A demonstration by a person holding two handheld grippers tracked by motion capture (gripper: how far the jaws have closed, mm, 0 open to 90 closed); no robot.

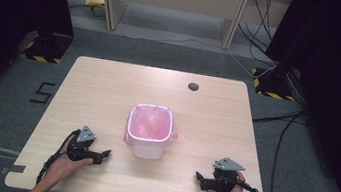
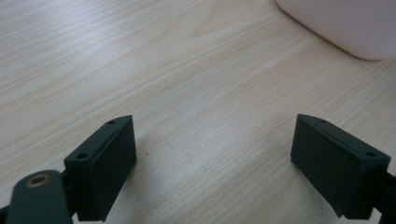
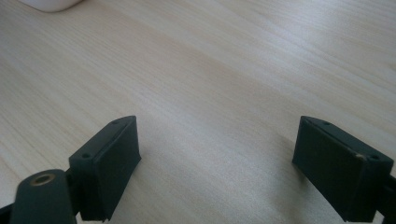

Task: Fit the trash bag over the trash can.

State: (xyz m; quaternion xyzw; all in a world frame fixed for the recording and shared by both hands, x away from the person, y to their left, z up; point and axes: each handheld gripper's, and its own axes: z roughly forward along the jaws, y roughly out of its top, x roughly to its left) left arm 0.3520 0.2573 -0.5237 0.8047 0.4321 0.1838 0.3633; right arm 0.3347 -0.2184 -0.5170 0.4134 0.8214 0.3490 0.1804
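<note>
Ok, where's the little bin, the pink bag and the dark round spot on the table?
bin [image 1: 147,150], high view, white front wall.
pink bag [image 1: 150,121], high view, lining inside.
dark round spot [image 1: 193,86], high view, its middle.

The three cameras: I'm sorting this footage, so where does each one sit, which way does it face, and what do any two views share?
High view: above the person's side, looking forward and down on the table; forearms, left gripper and right gripper show.
Left gripper view: rides the left gripper, looking low along the tabletop; its open jaws show.
Right gripper view: rides the right gripper, likewise.
Shared: the white bin appears in all three.
</note>
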